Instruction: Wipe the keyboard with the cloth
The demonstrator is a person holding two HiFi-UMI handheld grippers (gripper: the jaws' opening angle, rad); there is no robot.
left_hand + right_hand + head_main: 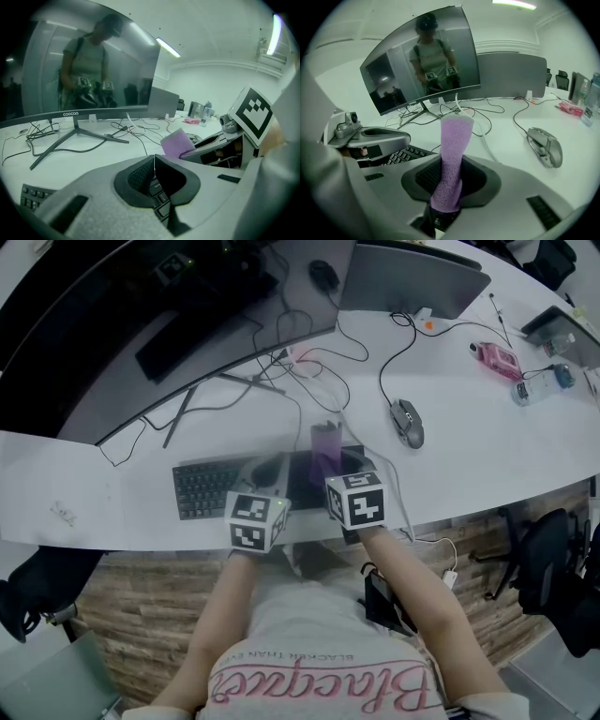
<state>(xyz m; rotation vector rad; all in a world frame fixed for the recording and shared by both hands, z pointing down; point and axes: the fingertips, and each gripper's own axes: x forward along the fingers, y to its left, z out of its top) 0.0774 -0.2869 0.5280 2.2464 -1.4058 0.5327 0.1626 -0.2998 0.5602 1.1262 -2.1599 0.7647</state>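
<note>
A black keyboard (208, 487) lies near the front edge of the white desk, and both grippers hover over its right half. My right gripper (447, 183) is shut on a purple cloth (452, 154), which stands upright out of the jaws. In the head view, the cloth (327, 446) pokes forward above the keyboard's right end. My left gripper (153, 169) is shut with nothing between its jaws, and keyboard keys (160, 200) show just beneath it. The left gripper view also catches the cloth (177, 143) to its right, while the right gripper view shows the keyboard (404, 156) at lower left.
A curved monitor (141, 324) on a splayed stand fills the back left, with tangled cables (309, 367) behind the keyboard. A grey mouse (408, 423) lies to the right, a laptop lid (412, 277) stands at the back, and a pink item (497, 357) lies far right.
</note>
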